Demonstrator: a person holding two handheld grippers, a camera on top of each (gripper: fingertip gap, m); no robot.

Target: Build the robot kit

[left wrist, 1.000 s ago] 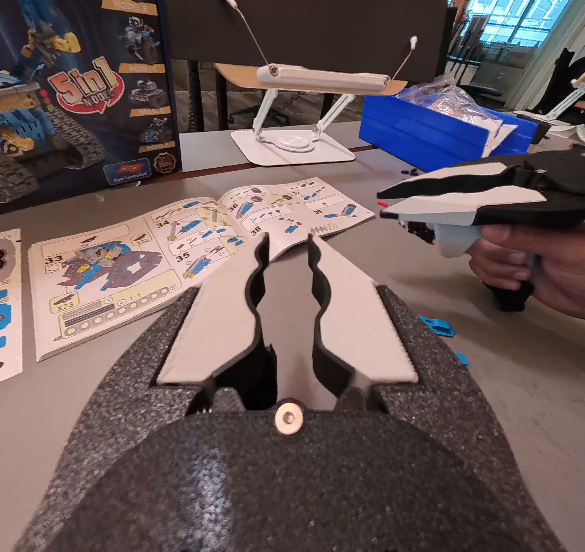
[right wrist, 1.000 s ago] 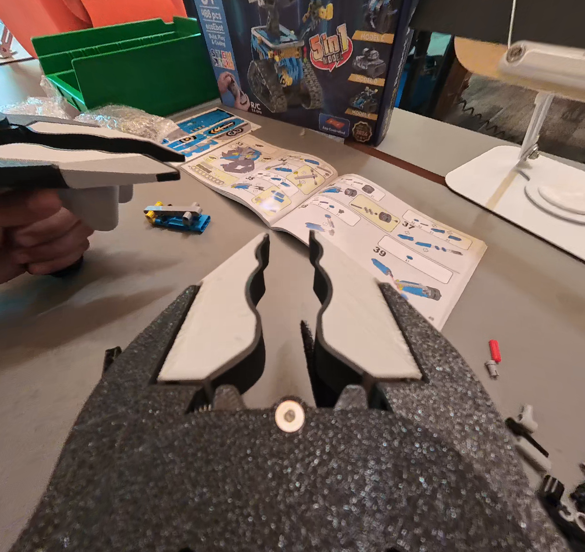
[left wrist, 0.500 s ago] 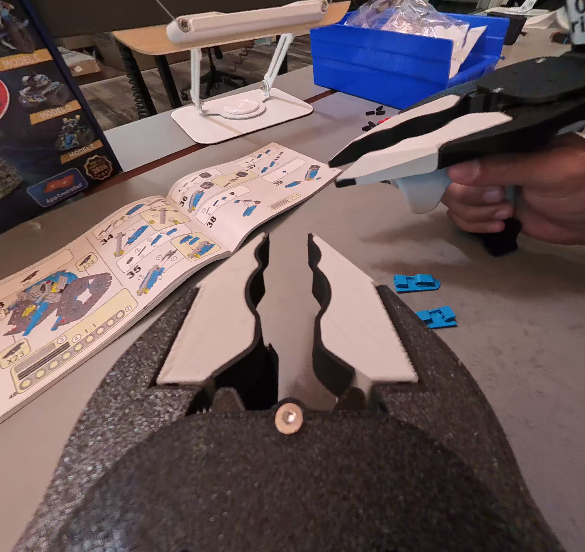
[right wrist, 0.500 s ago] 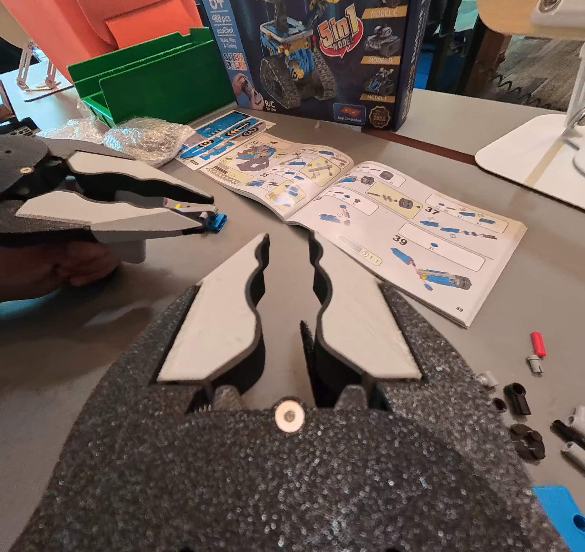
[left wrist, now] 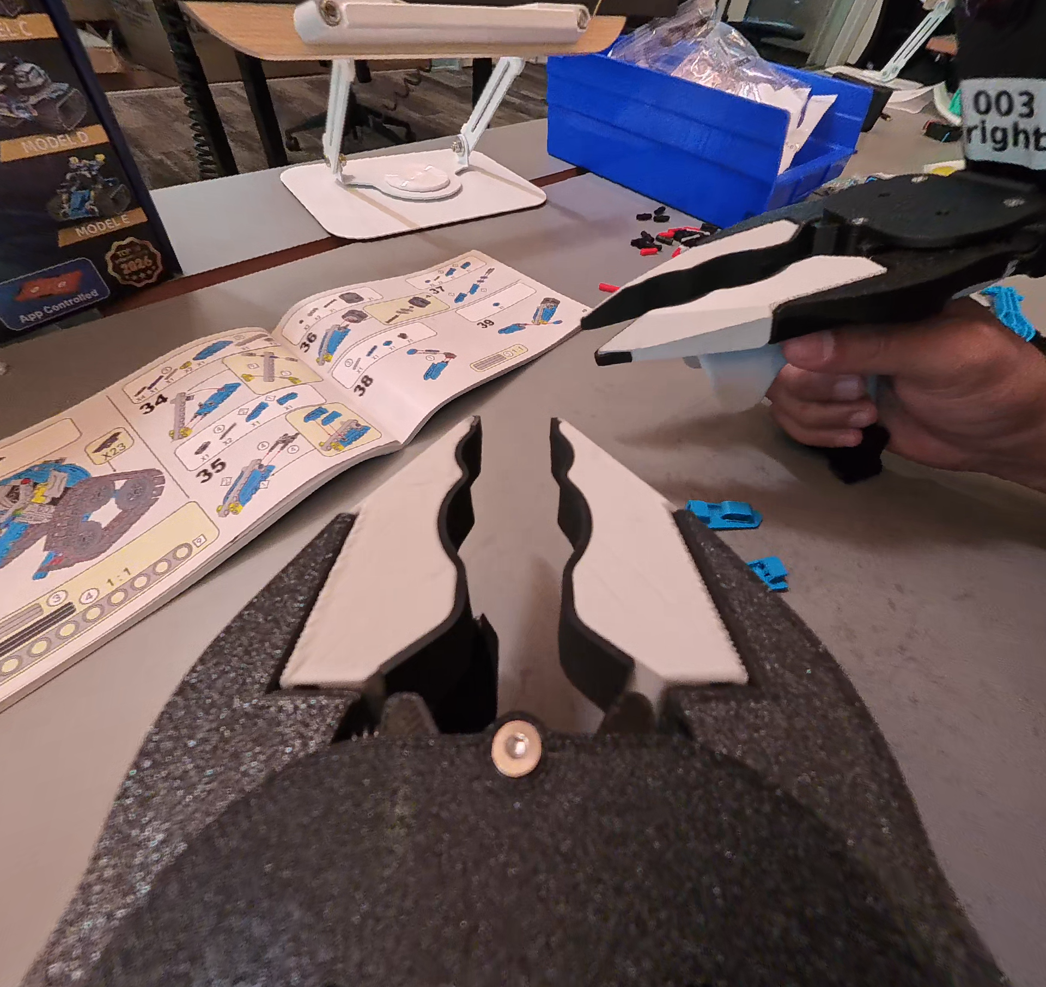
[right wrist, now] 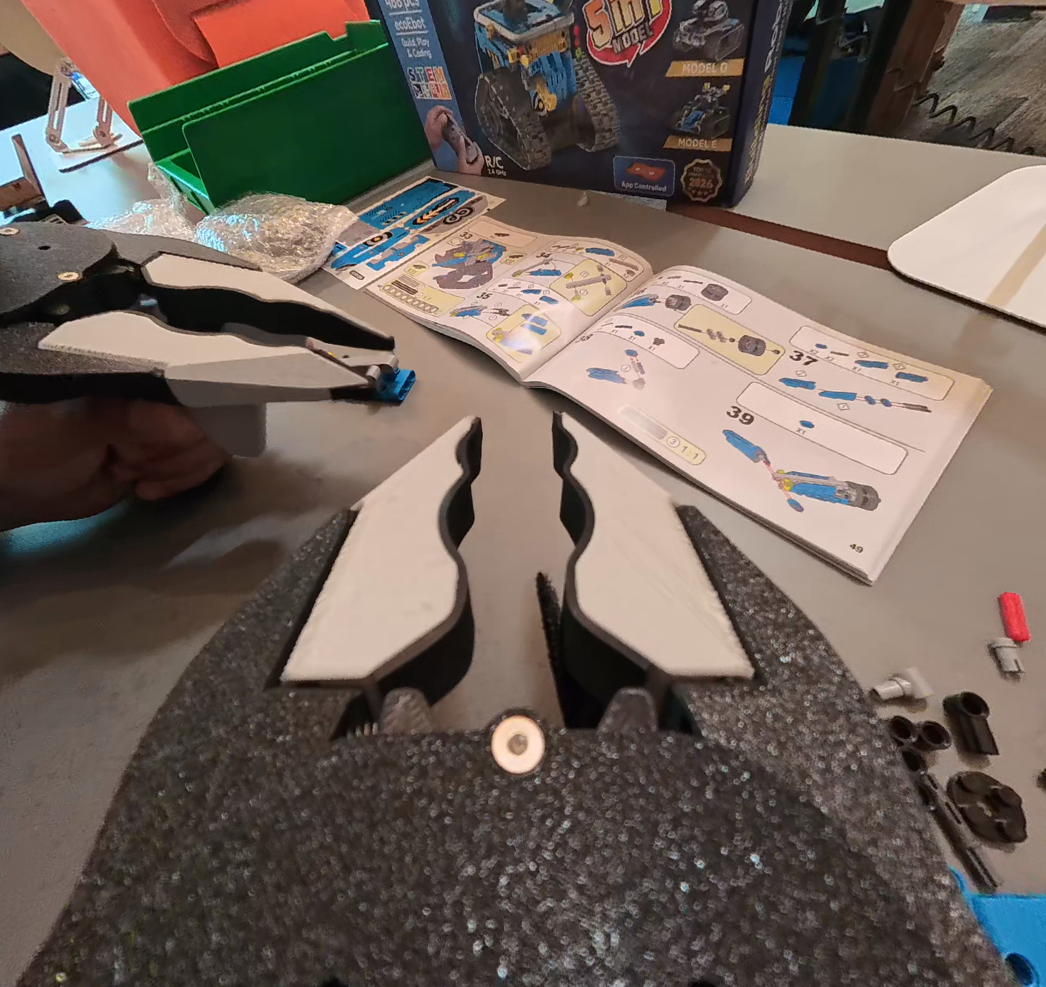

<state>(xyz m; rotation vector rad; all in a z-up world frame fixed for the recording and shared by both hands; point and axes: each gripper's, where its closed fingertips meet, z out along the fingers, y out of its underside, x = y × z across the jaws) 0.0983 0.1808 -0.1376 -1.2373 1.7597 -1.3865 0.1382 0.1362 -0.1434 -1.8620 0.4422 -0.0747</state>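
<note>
My left gripper (left wrist: 516, 422) is open and empty, a little above the grey table (left wrist: 905, 648), beside the open instruction booklet (left wrist: 317, 394). In the right wrist view the left gripper (right wrist: 385, 363) has its tips in front of a small blue-and-grey brick assembly (right wrist: 399, 382) lying on the table; the assembly does not show in the left wrist view. My right gripper (right wrist: 516, 421) is open and empty, pointing at the booklet (right wrist: 707, 371). In the left wrist view the right gripper (left wrist: 597, 340) is held by a hand near the booklet's right edge.
Two blue pieces (left wrist: 721, 513) lie right of my left gripper. Small black and red parts (right wrist: 962, 733) lie at the right. A blue bin (left wrist: 668, 133), a white stand (left wrist: 413, 190), the kit box (right wrist: 566, 65), a green bin (right wrist: 294, 133), bubble wrap (right wrist: 271, 230) and a sticker sheet (right wrist: 407, 224) ring the table. Tip to tip, the grippers are about 7 cm apart.
My left gripper has swung right and forward; in the right wrist view its tips now cover the blue-and-grey assembly. The right gripper has come lower and closer. Both stay open.
</note>
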